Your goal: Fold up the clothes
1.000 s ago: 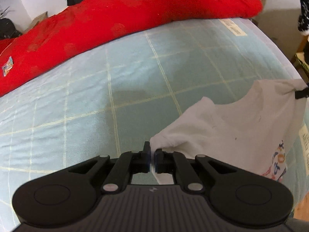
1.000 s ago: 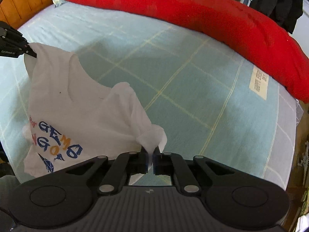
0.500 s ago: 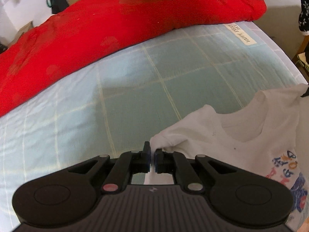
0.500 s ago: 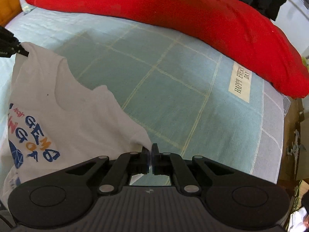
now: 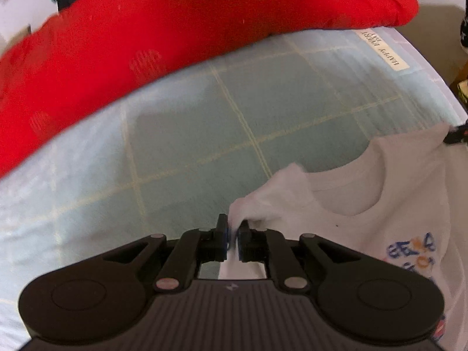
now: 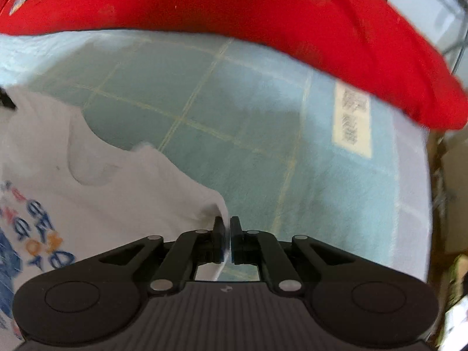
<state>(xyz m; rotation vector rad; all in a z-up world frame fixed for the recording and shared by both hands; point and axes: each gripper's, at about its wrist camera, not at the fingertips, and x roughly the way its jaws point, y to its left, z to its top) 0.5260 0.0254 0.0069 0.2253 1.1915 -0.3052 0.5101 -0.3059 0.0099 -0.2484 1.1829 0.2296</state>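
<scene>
Far left to far right: red quilt (image 5: pixel 181 38) bunched along the pale blue checked bedsheet (image 5: pixel 187 134). Near: left gripper (image 5: pixel 232 235) clamped on one shoulder of the white printed T-shirt (image 5: pixel 365 204), right gripper (image 6: pixel 227 237) pinching the other.

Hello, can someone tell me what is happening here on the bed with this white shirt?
A person is folding clothes with a hand-held gripper in each hand. The left hand-held gripper is shut on one shoulder of the white T-shirt, and the right hand-held gripper is shut on the other shoulder. The shirt is stretched between them, printed side up, over the light blue checked bedsheet. A red blanket lies along the far side. No fold is made yet.
</scene>
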